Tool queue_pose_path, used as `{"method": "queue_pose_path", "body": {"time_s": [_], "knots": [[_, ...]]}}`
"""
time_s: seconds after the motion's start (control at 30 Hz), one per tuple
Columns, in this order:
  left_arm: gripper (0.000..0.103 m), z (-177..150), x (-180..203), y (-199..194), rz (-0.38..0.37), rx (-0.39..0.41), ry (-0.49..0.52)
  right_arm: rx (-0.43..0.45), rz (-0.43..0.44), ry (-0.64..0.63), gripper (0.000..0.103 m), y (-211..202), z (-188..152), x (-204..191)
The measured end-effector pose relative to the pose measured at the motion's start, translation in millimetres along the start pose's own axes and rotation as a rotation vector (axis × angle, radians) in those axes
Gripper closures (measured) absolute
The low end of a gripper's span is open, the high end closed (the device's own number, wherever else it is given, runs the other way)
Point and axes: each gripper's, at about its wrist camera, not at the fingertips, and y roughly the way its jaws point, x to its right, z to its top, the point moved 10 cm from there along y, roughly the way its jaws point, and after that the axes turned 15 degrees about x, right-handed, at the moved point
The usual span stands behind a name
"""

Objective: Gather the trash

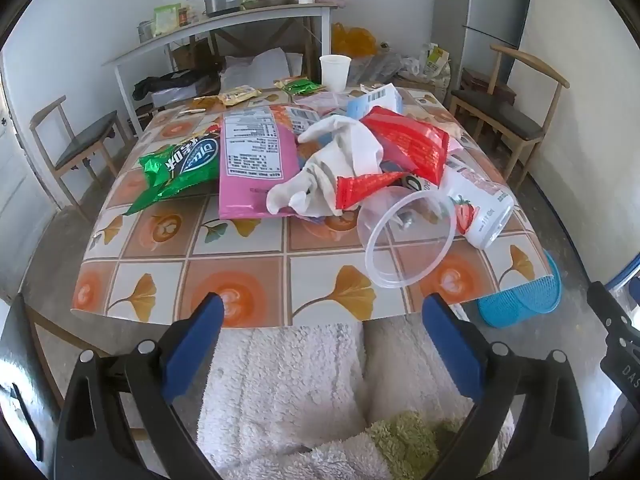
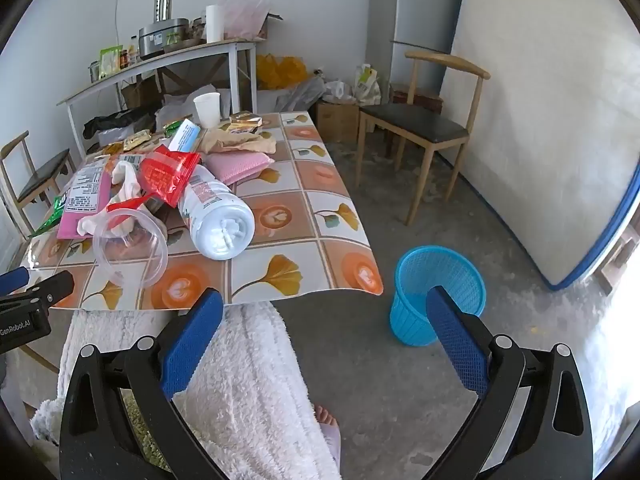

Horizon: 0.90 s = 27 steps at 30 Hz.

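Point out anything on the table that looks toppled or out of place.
The white strawberry bottle lies on its side, and the clear plastic cup beside it is tipped over near the table's front edge. A white sock sits among the wrappers.

The near strip of the surface [image 1: 248, 280] was left bare, so access from the front edge was unobstructed. Farther in, passage was blocked by a heap: a clear plastic cup [image 1: 408, 236] on its side, a white bottle [image 2: 218, 216] beside it, a pink packet [image 1: 256, 160] and a green bag [image 1: 176, 168]. The blue basket [image 2: 436, 292] on the floor was found unobstructed from above, with open floor around it.
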Motion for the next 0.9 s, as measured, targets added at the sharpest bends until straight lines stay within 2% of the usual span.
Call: {"method": "queue_pose_path", "body": {"time_s": [0.9], "knots": [[0.006, -7.1, -1.4, 3.3, 0.005, -0.033, -0.001, 0.001, 0.001, 0.002, 0.007, 2.3, 3.2, -2.5]]}}
